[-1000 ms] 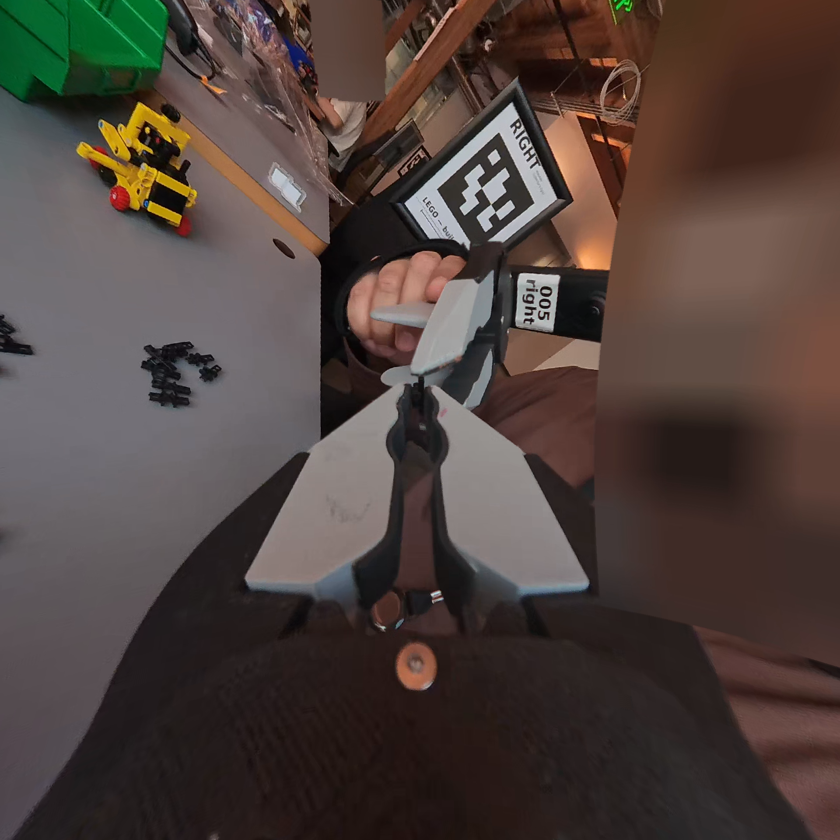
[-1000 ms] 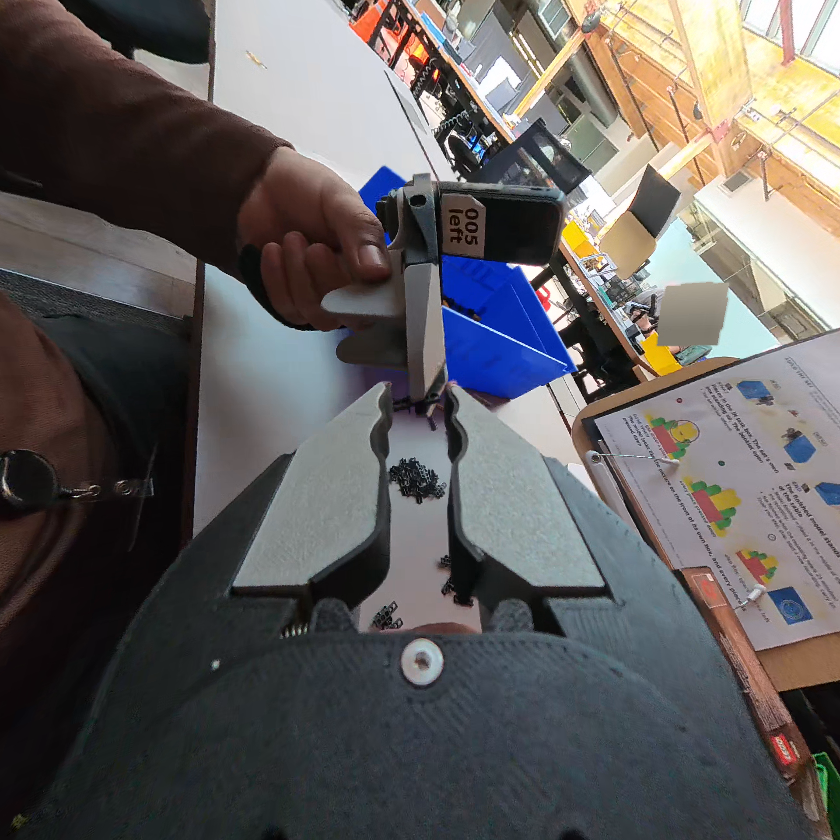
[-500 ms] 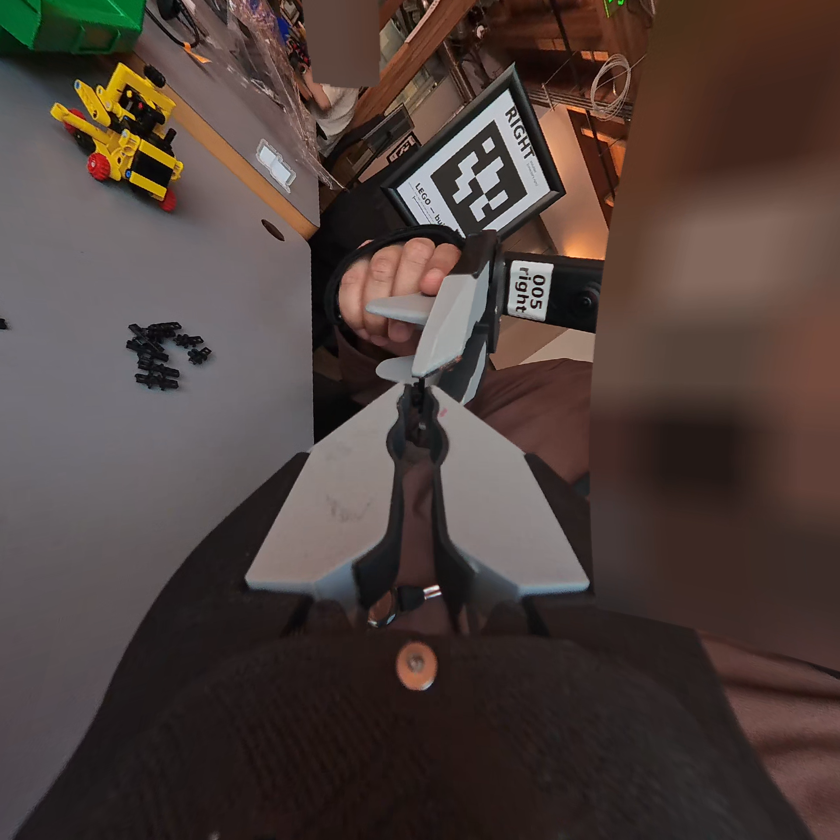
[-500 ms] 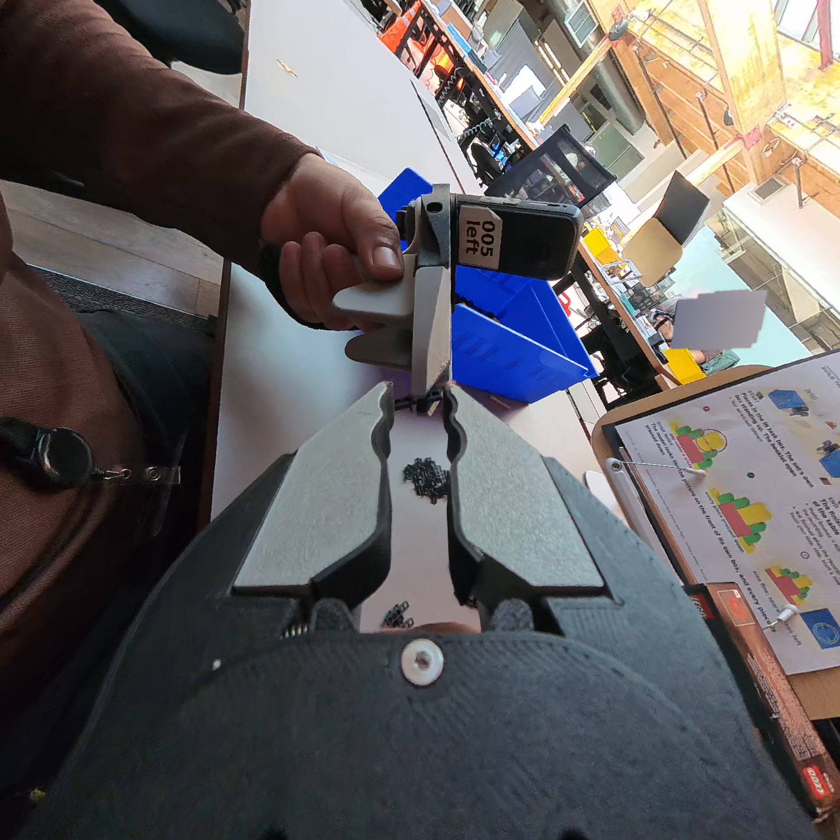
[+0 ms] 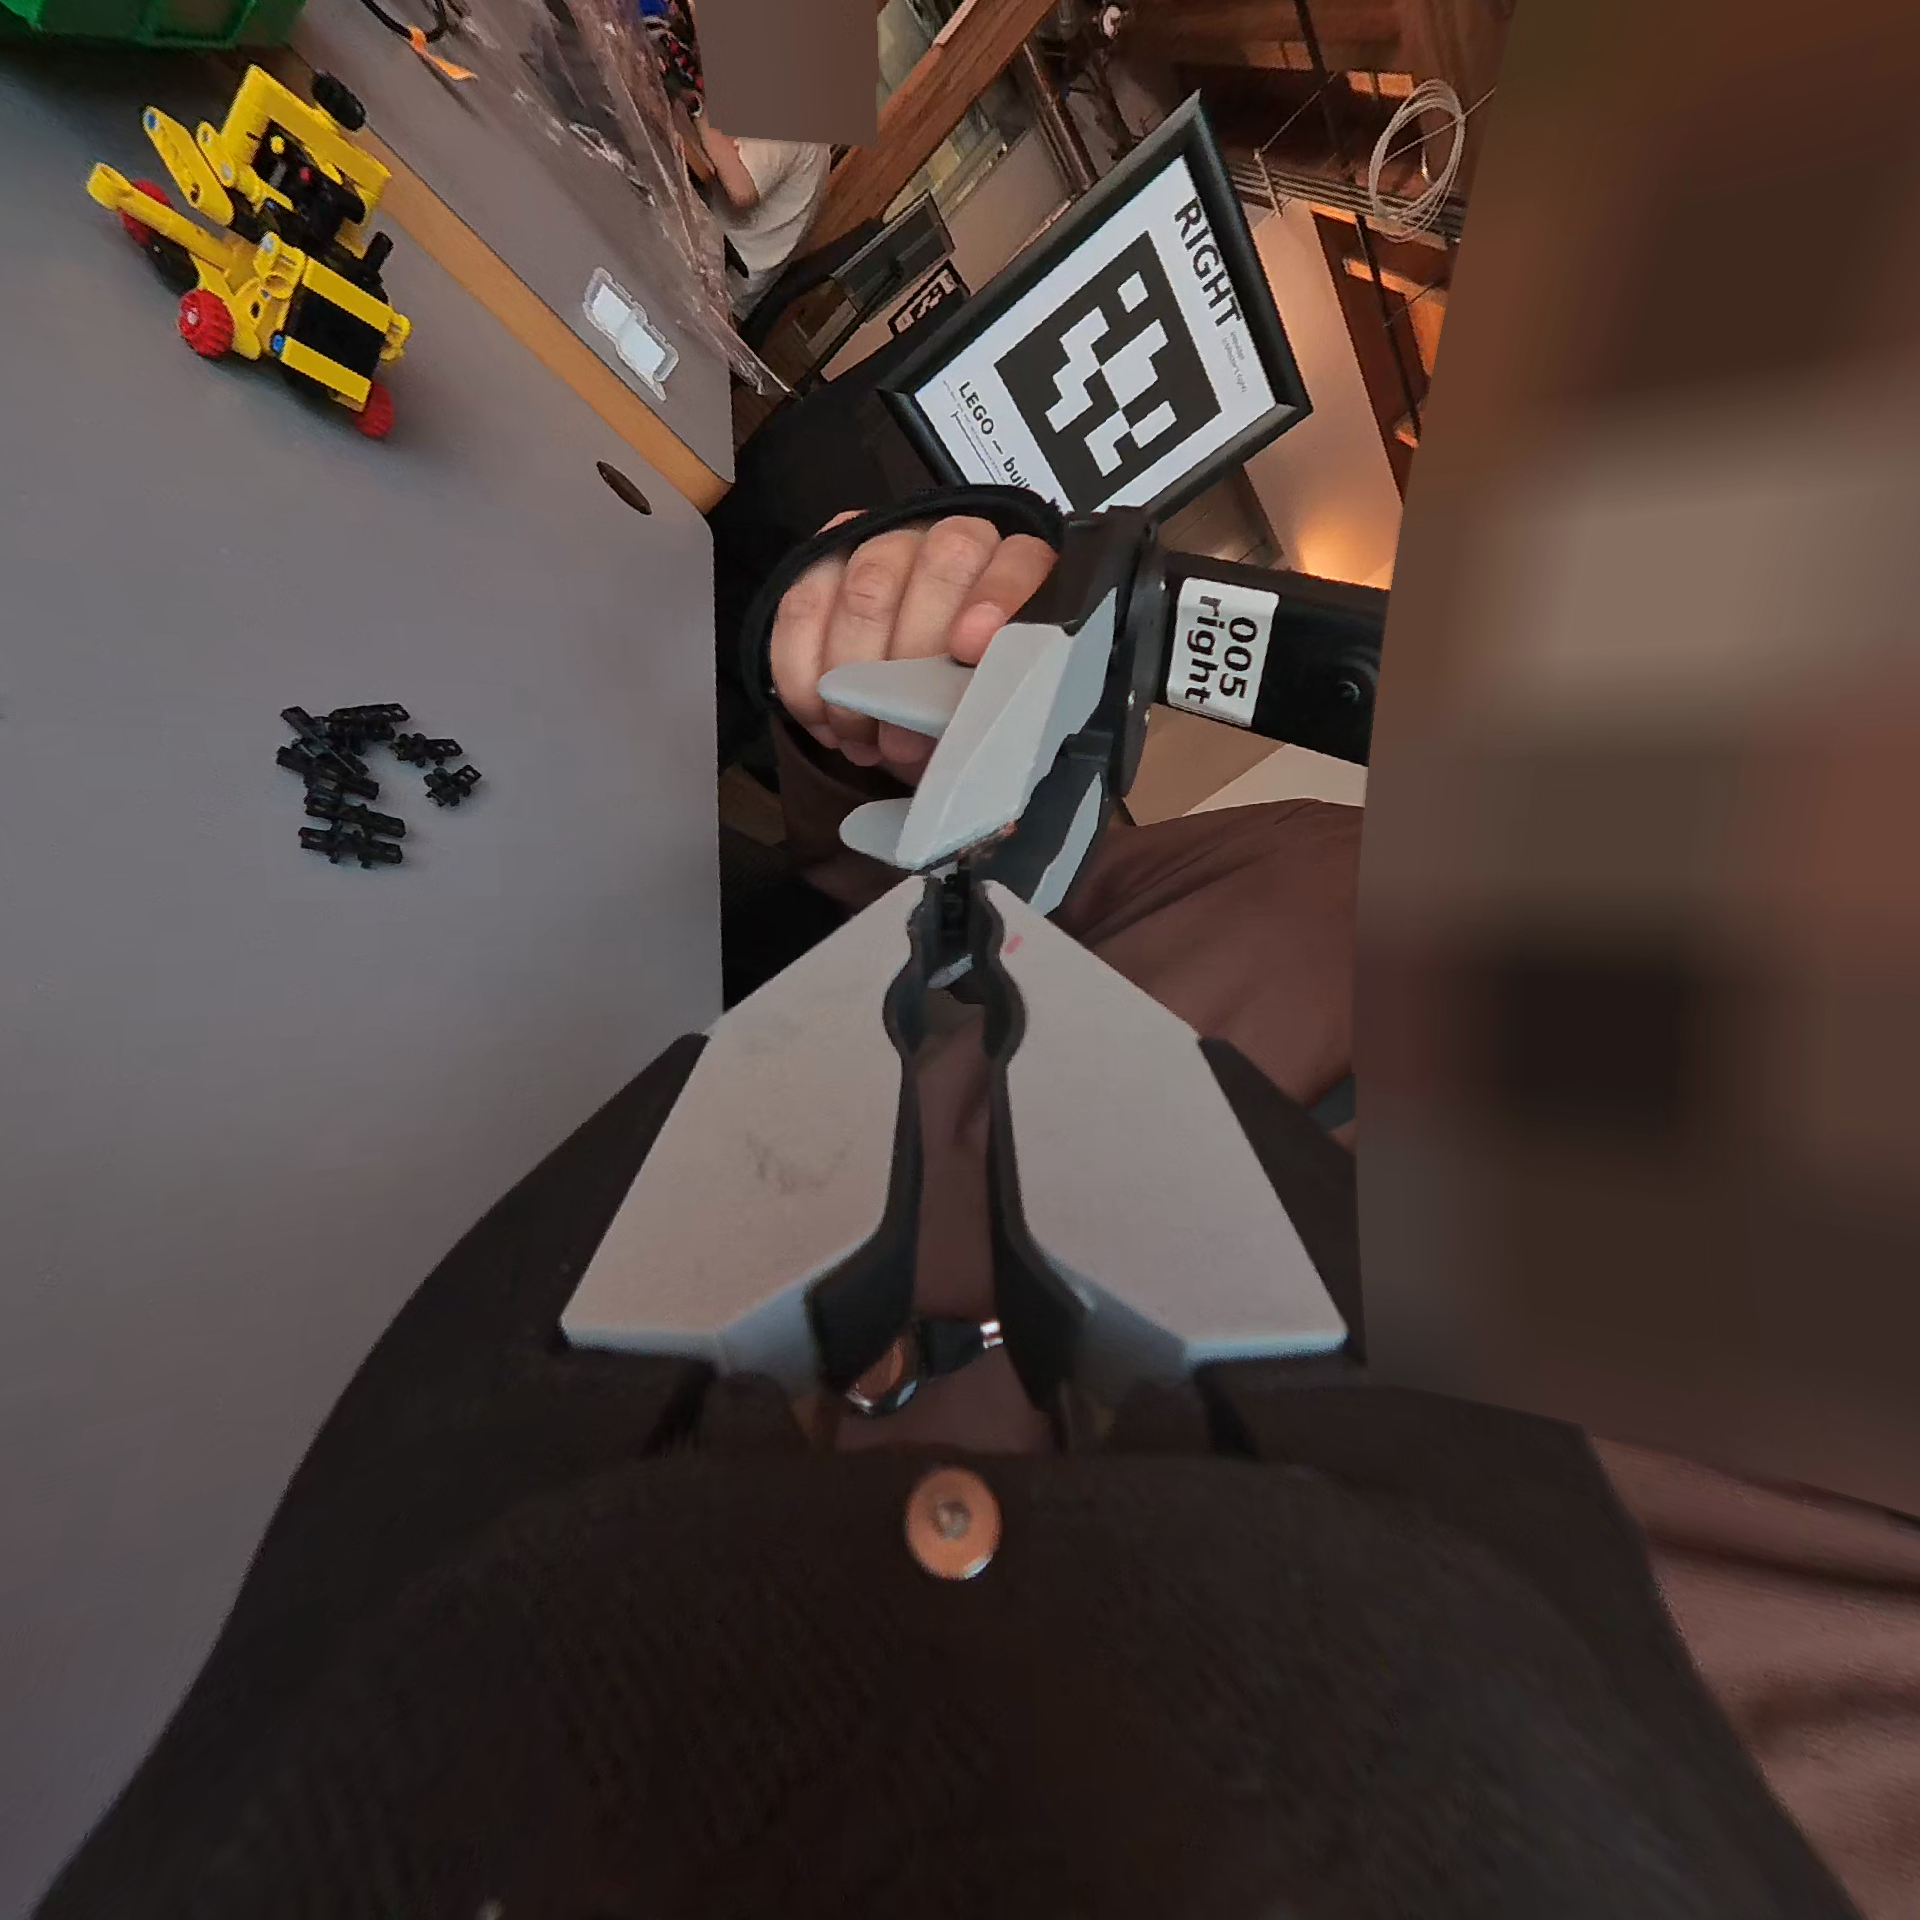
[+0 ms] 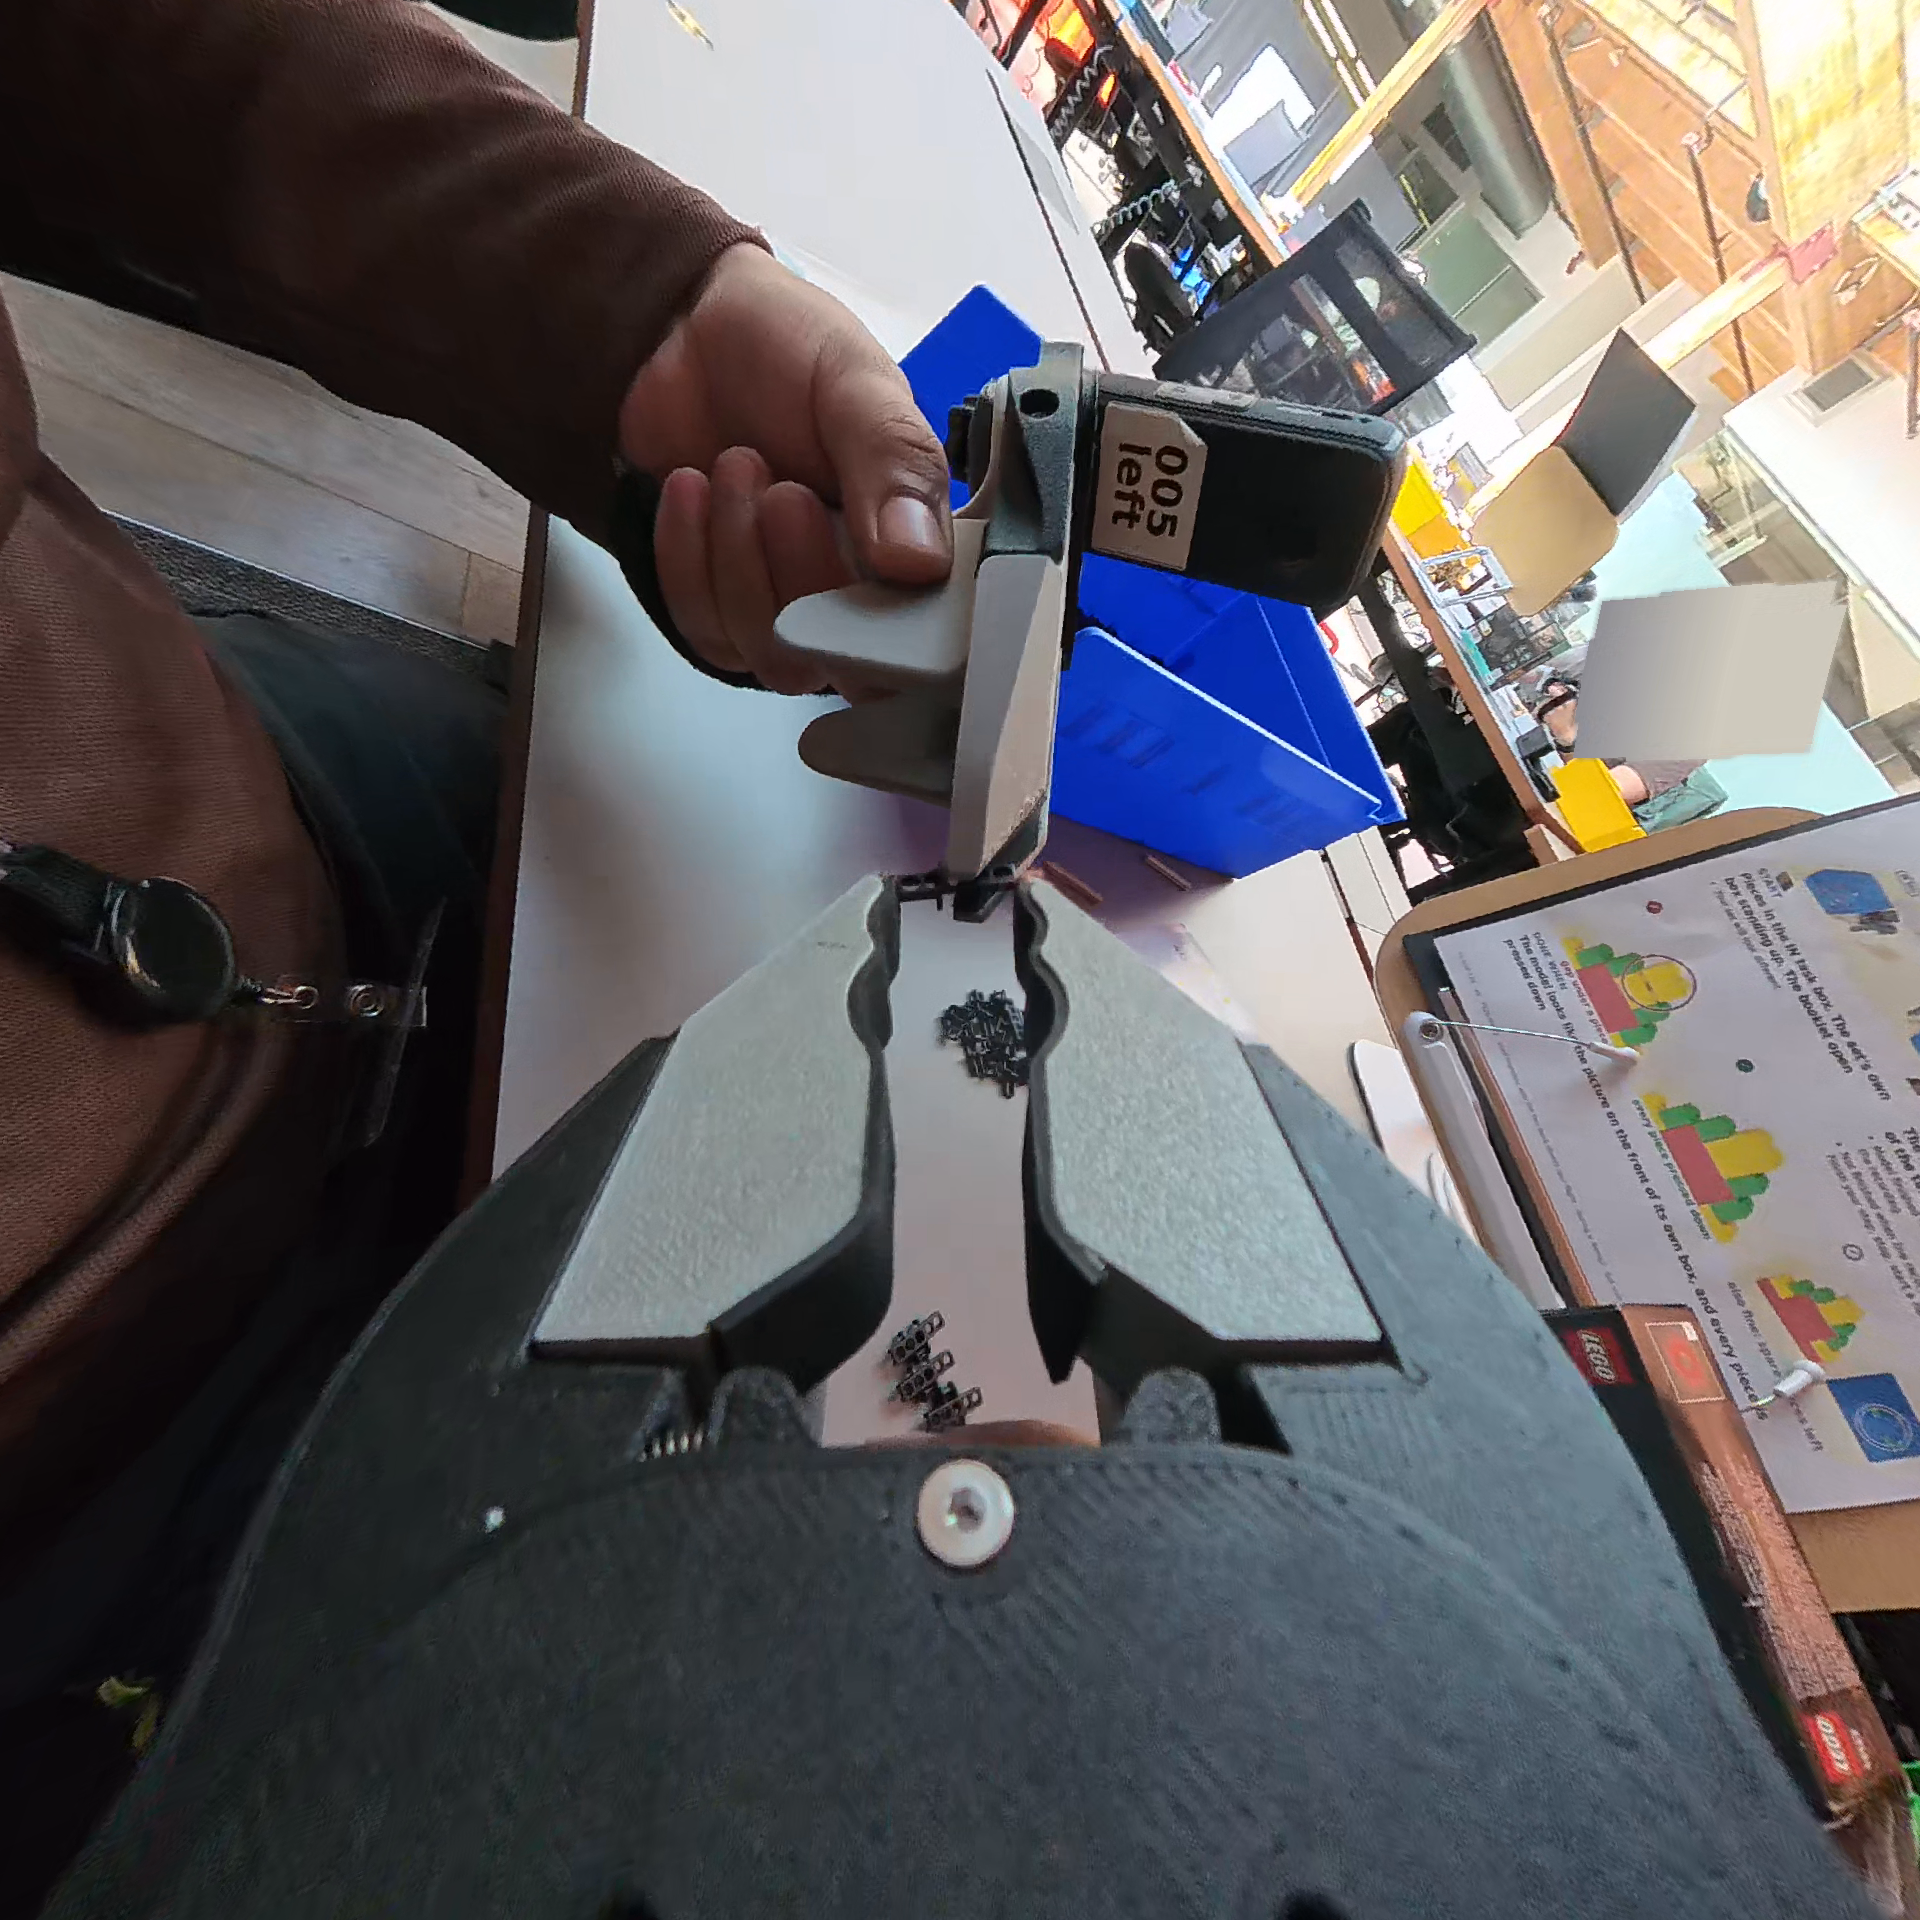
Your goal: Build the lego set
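In the left wrist view my left gripper point(image 5: 951, 904) is shut on a small black lego piece point(image 5: 948, 923), held in the air off the grey table's edge. My right gripper point(image 5: 971, 847) meets it tip to tip from above. In the right wrist view my right gripper point(image 6: 956, 894) is closed on a small black piece point(image 6: 925, 888) spanning its fingertips. The left gripper point(image 6: 992, 857) comes down onto that piece, its tips together. Whether the black parts are one piece or two joined pieces is hidden by the fingertips.
A pile of black pins point(image 5: 353, 779) lies on the grey table point(image 5: 312, 1039), also in the right wrist view point(image 6: 987, 1039). A yellow lego vehicle point(image 5: 265, 249) stands at the far left. A blue bin point(image 6: 1195, 727), an instruction sheet point(image 6: 1714, 1091) and a lego box point(image 6: 1745, 1507) are at the right. The tips of both grippers are at nearly the same place.
Both grippers stay tip to tip on the black piece with the same grip. The pair has shifted and tilted slightly over the table edge.
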The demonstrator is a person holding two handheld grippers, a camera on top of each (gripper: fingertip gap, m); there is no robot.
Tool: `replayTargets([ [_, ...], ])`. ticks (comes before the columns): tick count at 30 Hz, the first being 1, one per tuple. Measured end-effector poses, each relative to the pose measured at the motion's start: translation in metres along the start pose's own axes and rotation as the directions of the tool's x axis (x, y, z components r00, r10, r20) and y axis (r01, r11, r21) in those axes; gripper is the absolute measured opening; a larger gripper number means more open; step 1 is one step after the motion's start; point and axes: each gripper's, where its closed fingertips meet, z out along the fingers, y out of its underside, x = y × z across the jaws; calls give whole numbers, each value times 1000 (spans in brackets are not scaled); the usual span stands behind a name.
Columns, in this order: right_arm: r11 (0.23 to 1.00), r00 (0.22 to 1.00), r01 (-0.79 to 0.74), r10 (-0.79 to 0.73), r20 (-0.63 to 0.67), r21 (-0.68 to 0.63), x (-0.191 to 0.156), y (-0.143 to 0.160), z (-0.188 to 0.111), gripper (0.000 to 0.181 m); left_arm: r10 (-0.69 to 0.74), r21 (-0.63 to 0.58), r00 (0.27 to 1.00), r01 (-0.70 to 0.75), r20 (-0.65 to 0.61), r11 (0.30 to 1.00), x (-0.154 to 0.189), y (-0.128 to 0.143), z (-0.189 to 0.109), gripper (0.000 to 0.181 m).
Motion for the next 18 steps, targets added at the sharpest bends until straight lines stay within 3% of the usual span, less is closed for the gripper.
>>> replayTargets([
  [1, 1000, 1000, 1, -1, 2, 2, -1, 0, 0, 19, 1, -1, 1000, -1, 6, 1000, -1, 0, 0, 2],
  [12, 999, 1000, -1, 0, -24, -39, -2, 9, 4, 18, 7, -18, 996, -5, 85, 1000, -14, 3, -2, 2],
  [18, 989, 994, -94, 88, -58, -116, 7, 44, -4, 19, -17, 26, 986, 13, 166, 1000, -29, -9, -18, 12],
])
